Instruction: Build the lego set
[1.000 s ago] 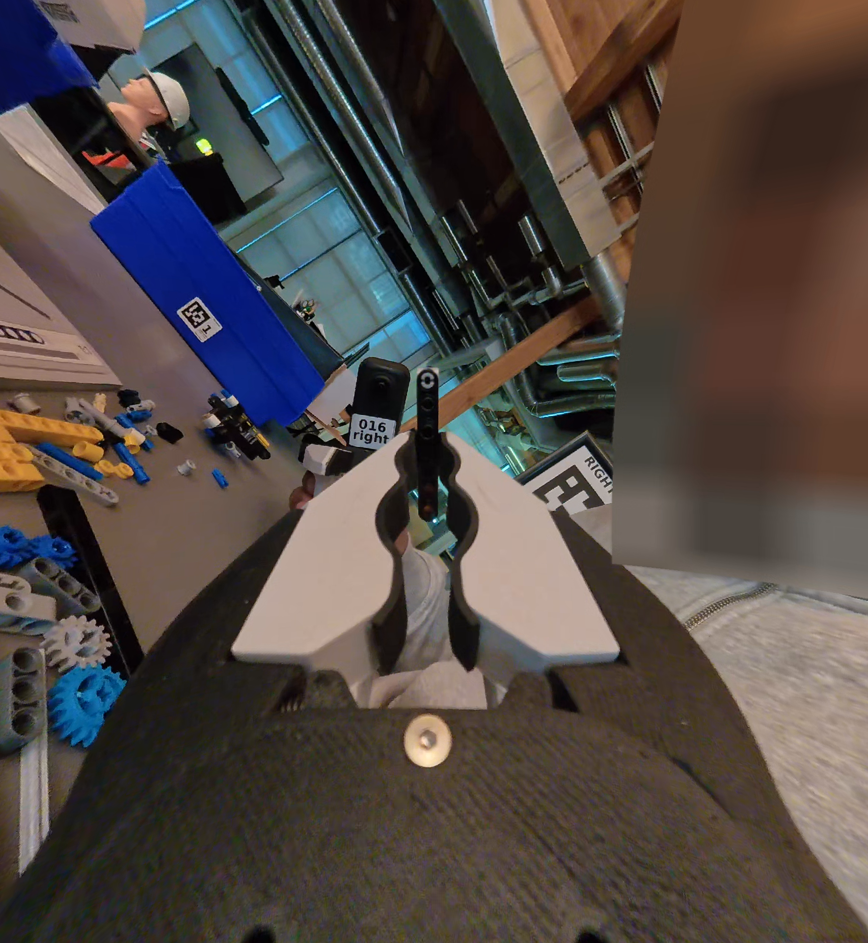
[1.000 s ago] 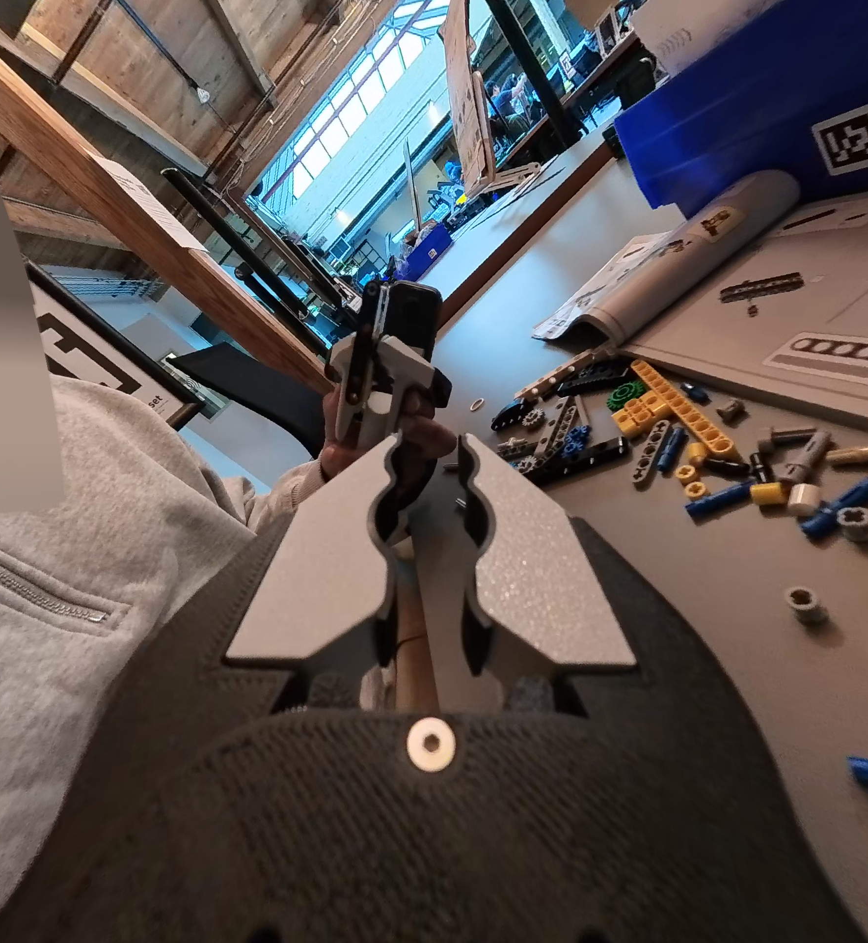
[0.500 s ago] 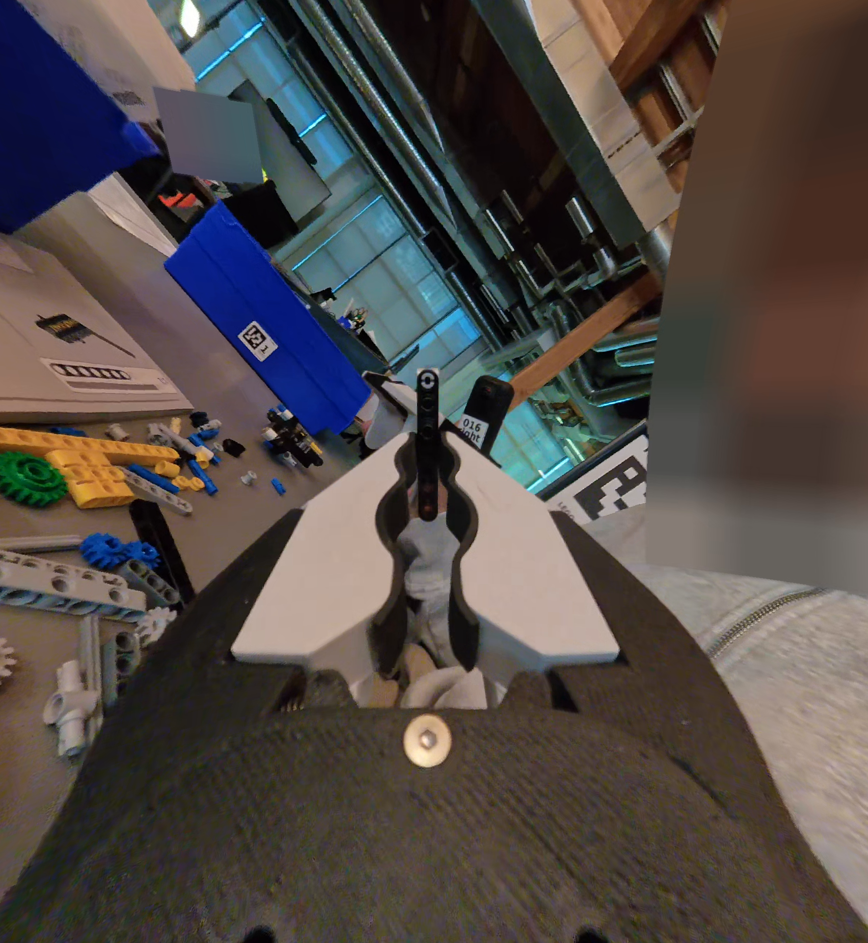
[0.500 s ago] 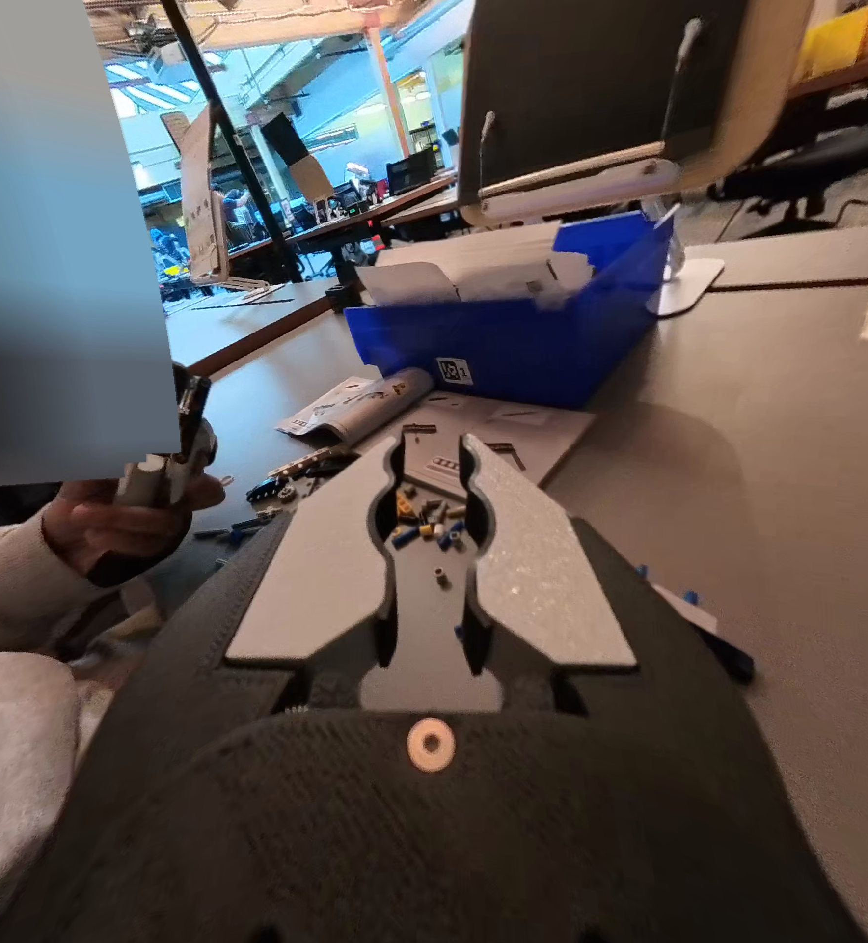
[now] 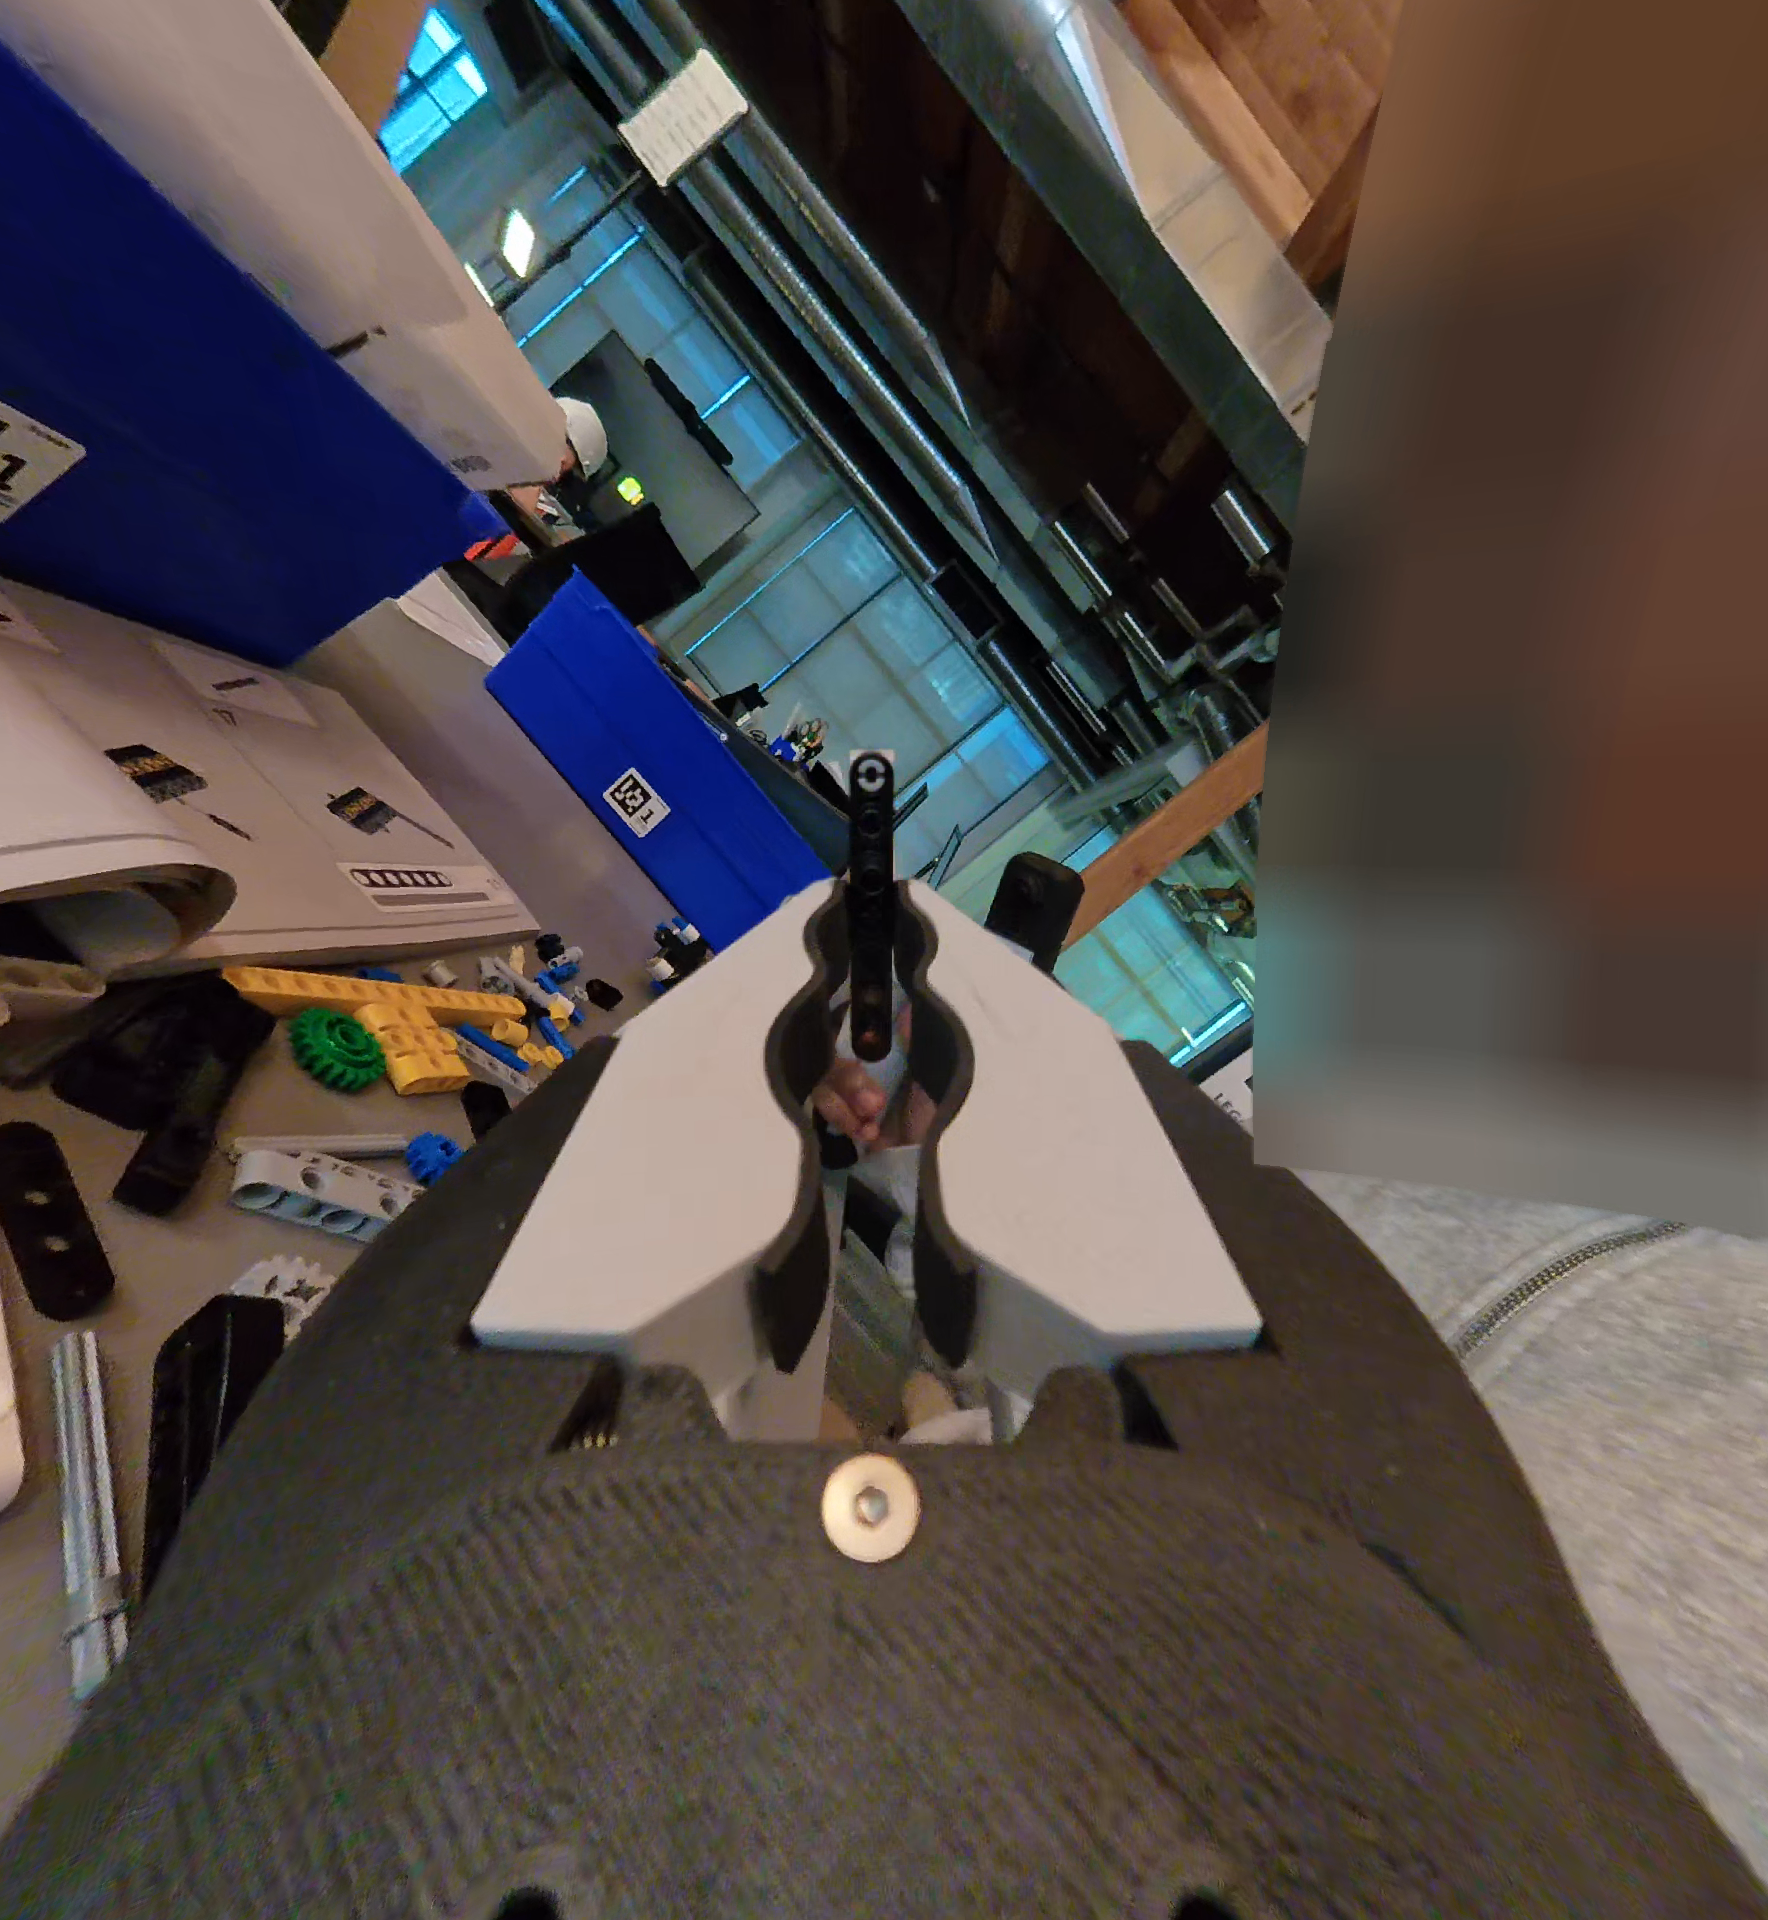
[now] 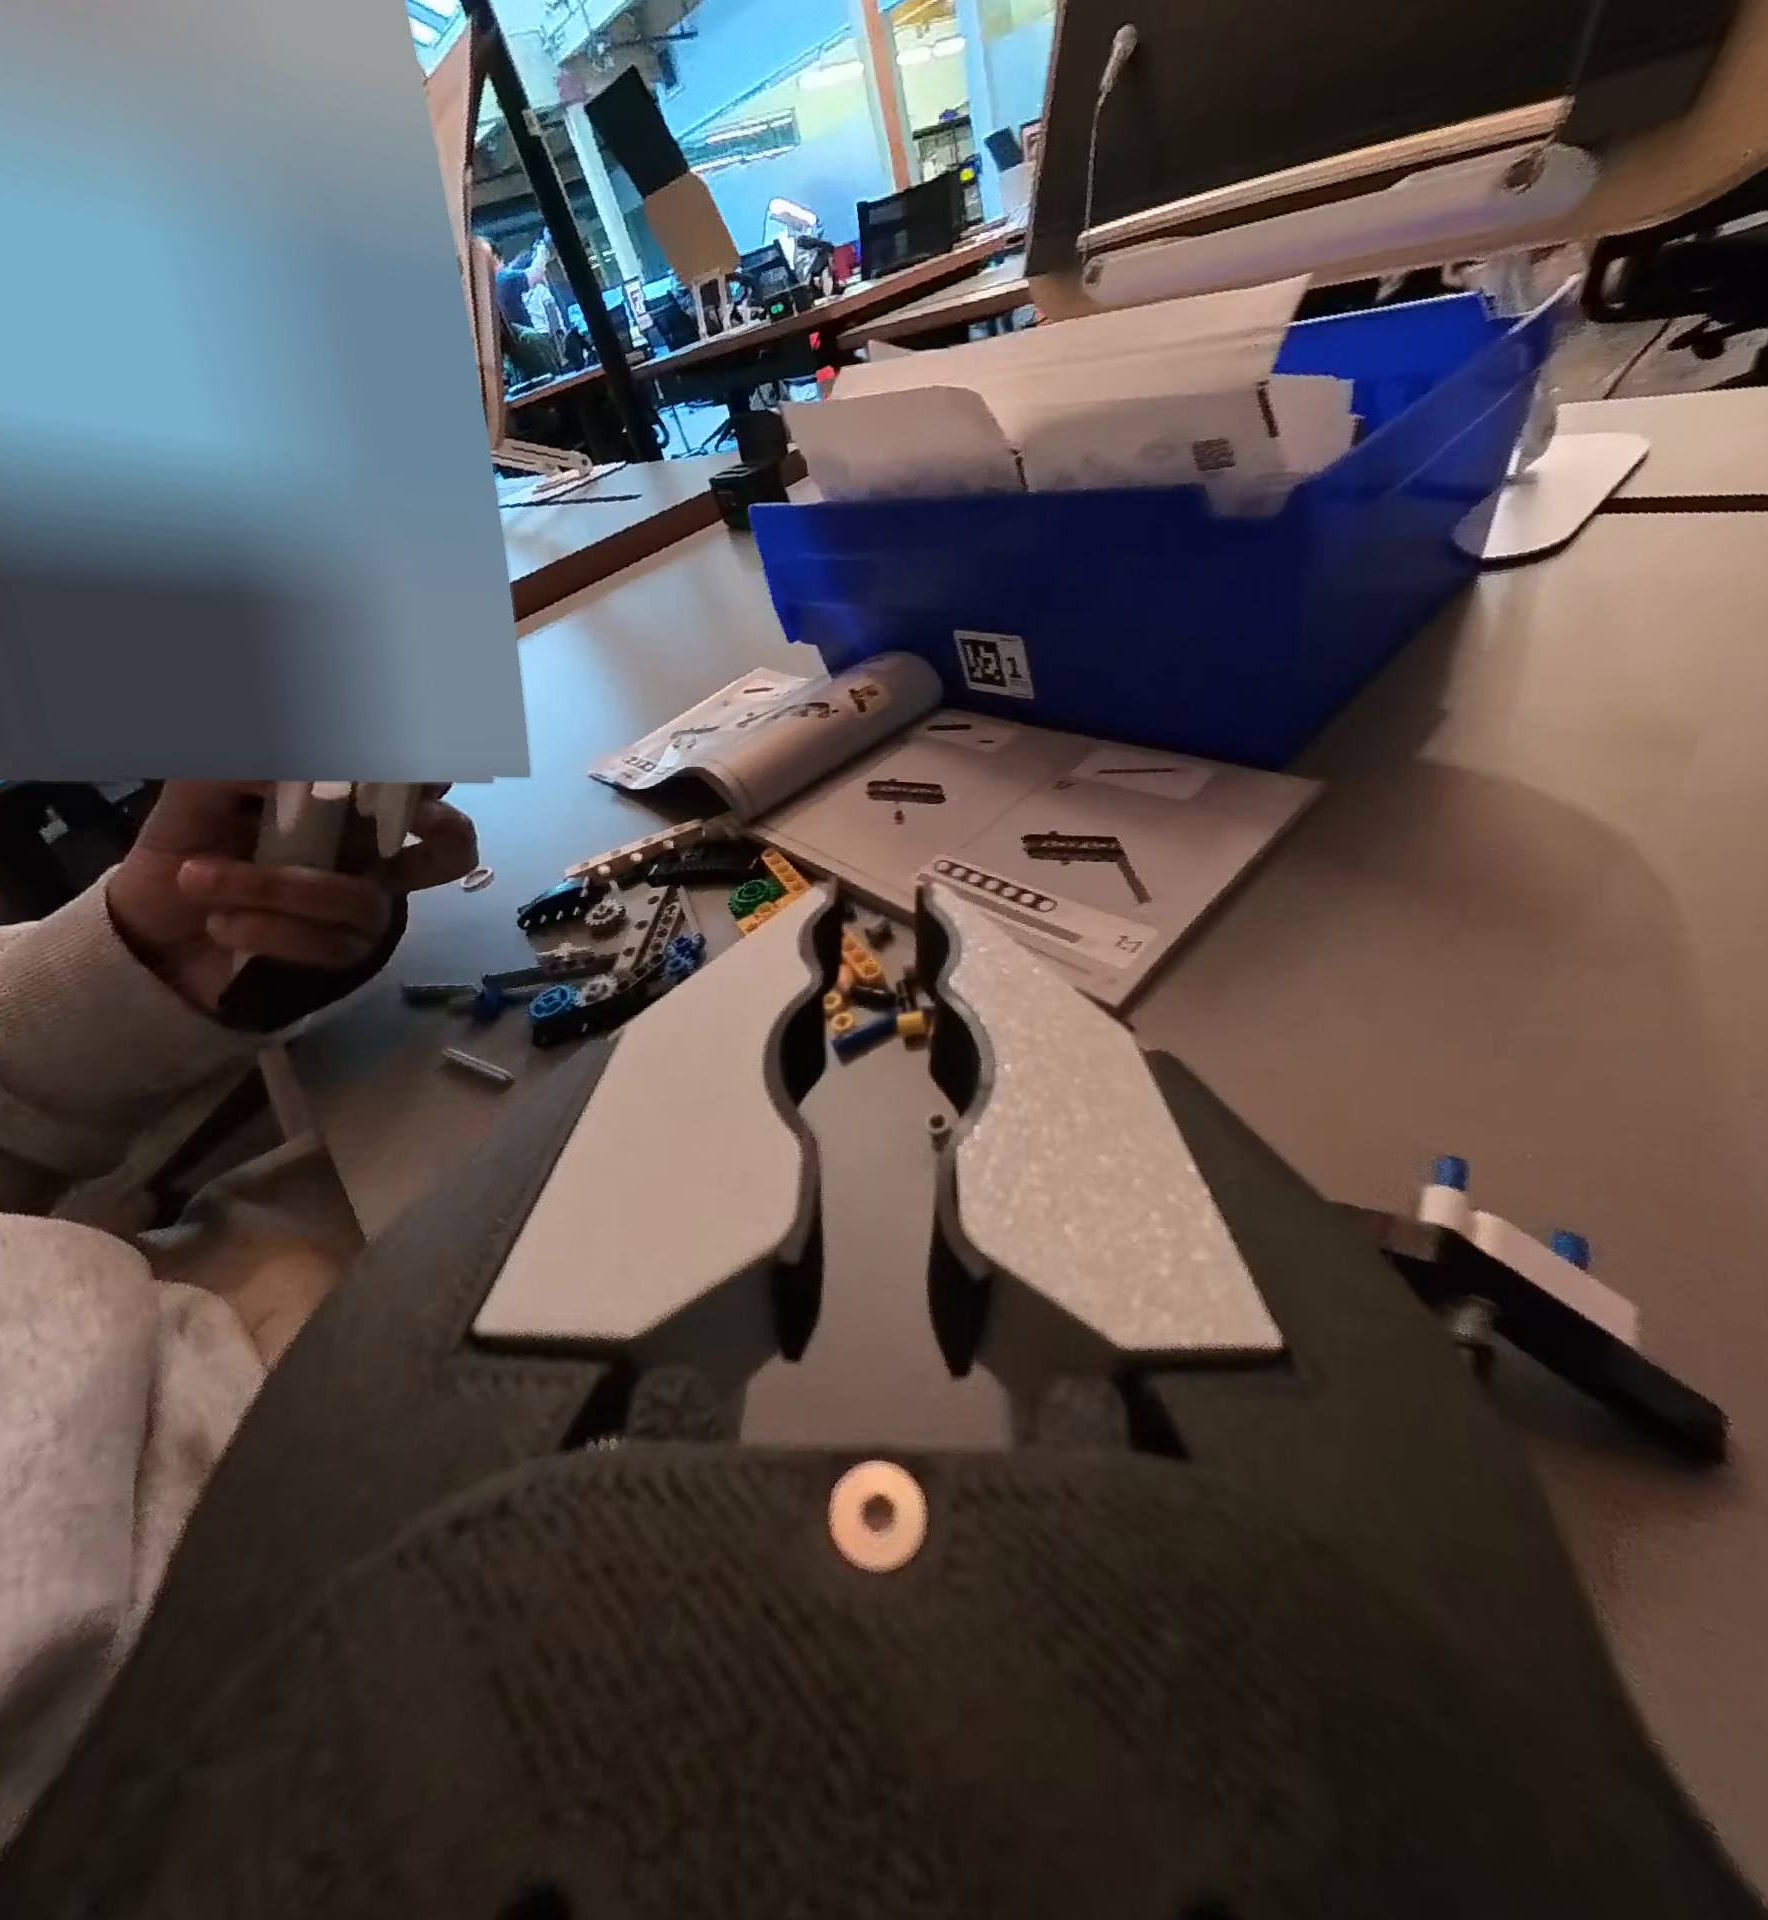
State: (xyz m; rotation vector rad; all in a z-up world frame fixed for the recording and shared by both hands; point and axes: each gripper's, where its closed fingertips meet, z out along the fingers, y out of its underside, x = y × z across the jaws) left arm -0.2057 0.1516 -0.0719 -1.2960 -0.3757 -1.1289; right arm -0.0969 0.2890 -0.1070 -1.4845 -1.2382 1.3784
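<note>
My left gripper [image 5: 869,909] is shut on a thin black beam [image 5: 869,821] that stands upright between the fingertips, lifted off the table. My right gripper [image 6: 878,914] is open and empty, low over the grey table [image 6: 1482,935], with a pile of small yellow, blue and black parts [image 6: 875,1013] showing between its fingers. Yellow beams [image 5: 381,997] and a green gear [image 5: 338,1047] lie on the table to the left. The hand holding the left gripper [image 6: 267,914] is at the left of the right wrist view; its fingertips are hidden.
An open instruction booklet [image 6: 1015,831] lies in front of a blue bin [image 6: 1119,582] holding a white box. A small black and white assembly with blue pins [image 6: 1524,1299] lies right of my right gripper. A monitor foot [image 6: 1555,478] stands behind the bin. Across from one pair of fingers to the other is roughly 20 centimeters.
My right gripper has swung away from the left gripper and down toward the parts pile and booklet. My left gripper has turned toward the table, still holding the black beam.
</note>
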